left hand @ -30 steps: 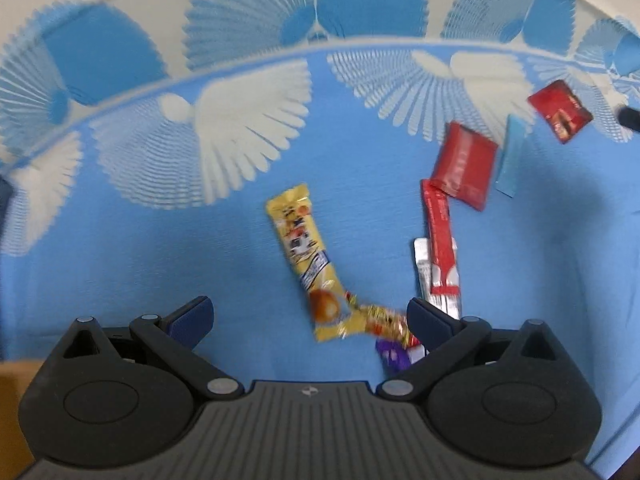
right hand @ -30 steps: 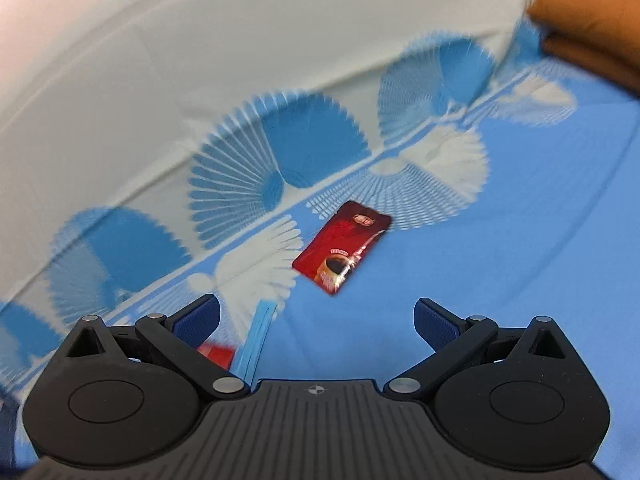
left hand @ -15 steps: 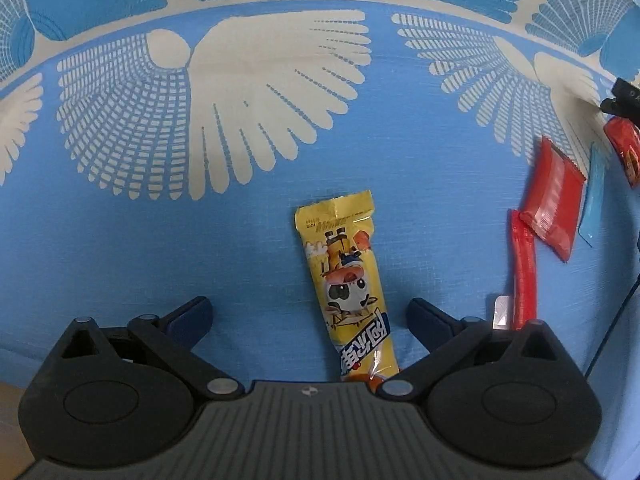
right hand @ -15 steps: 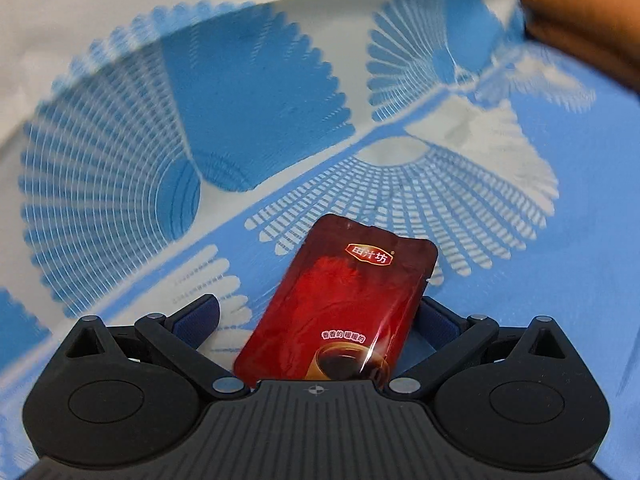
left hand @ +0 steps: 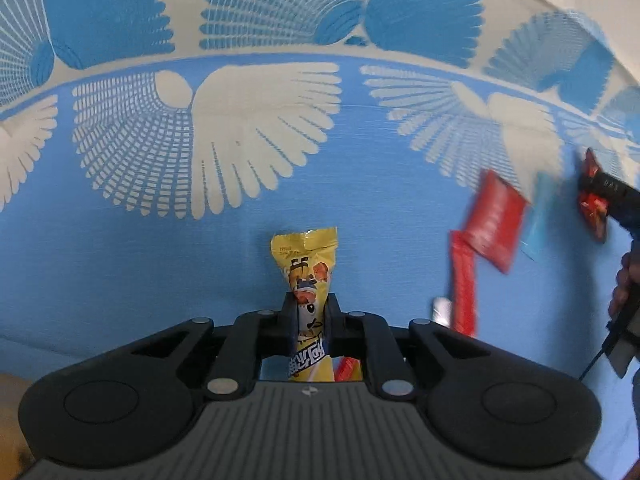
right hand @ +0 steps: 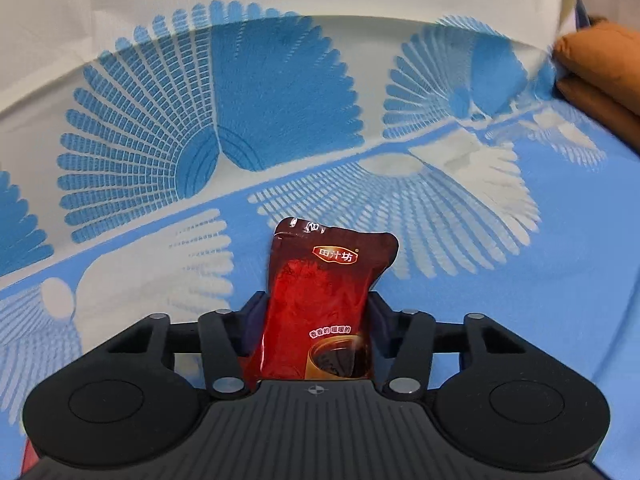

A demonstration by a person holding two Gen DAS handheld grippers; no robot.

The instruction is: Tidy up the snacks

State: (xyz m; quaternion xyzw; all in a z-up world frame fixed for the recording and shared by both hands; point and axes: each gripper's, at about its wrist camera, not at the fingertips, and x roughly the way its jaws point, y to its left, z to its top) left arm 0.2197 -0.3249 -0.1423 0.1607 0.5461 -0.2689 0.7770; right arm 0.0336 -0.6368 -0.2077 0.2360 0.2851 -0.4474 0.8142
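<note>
A yellow snack bar (left hand: 306,256) lies lengthwise on the blue cloth (left hand: 140,248). My left gripper (left hand: 311,308) is shut on its middle, both pads pinching the wrapper. A dark red pouch (right hand: 324,280) sits between the fingers of my right gripper (right hand: 316,308). Those jaws are closing, and their pads touch the pouch's two sides, which buckle slightly. The same pouch (left hand: 592,204) shows at the far right of the left wrist view, with the right gripper's black body on it.
To the right of the yellow bar lie a red packet (left hand: 494,220), a red stick (left hand: 464,280), a light blue sachet (left hand: 538,216) and a white sachet (left hand: 440,306). An orange cushion (right hand: 600,64) sits at the cloth's far right. A hand (left hand: 624,284) shows at the edge.
Both grippers went from wide open to closed around snacks: the left onto the yellow bar, the right onto the dark red pouch after coming down over it.
</note>
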